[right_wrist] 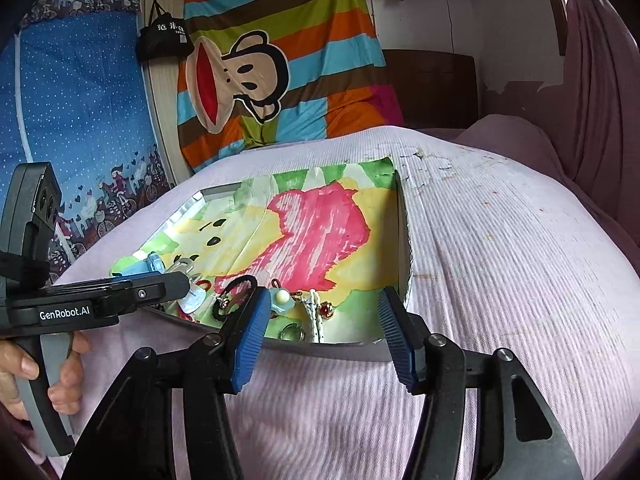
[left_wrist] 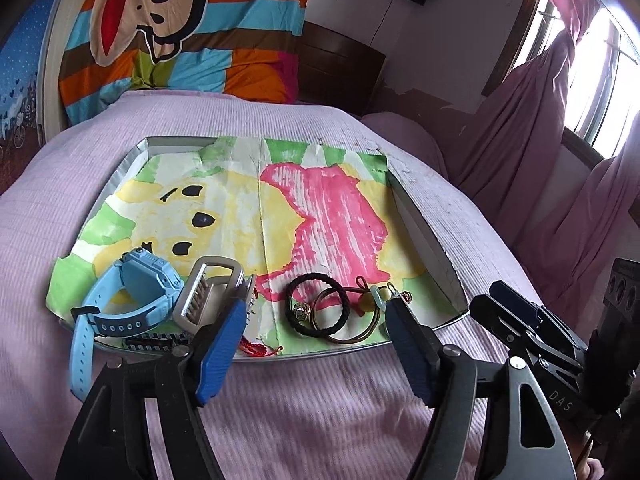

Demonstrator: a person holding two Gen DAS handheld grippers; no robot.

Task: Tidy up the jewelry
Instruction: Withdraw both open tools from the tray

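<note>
A shallow tray (left_wrist: 424, 236) lined with a painted paper sits on the bed. Along its near edge lie a light blue watch (left_wrist: 120, 304), a metal buckle (left_wrist: 208, 292), a black hair tie (left_wrist: 318, 306), a brown hair loop with beads (left_wrist: 362, 328) and a red cord (left_wrist: 258, 346). My left gripper (left_wrist: 318, 300) is open and empty, its tips just over the tray's near edge, either side of the hair ties. My right gripper (right_wrist: 324, 300) is open and empty over the tray's near right corner (right_wrist: 404, 280), above a red-stone ring (right_wrist: 325, 309), a white clip (right_wrist: 314, 312) and a silver ring (right_wrist: 294, 333).
The tray rests on a pink ribbed bedspread (left_wrist: 320, 400). A striped cartoon quilt (left_wrist: 180, 32) is piled at the head of the bed. Pink curtains (left_wrist: 560, 160) hang at the right. The left gripper's body (right_wrist: 80, 300) reaches across the left of the right wrist view.
</note>
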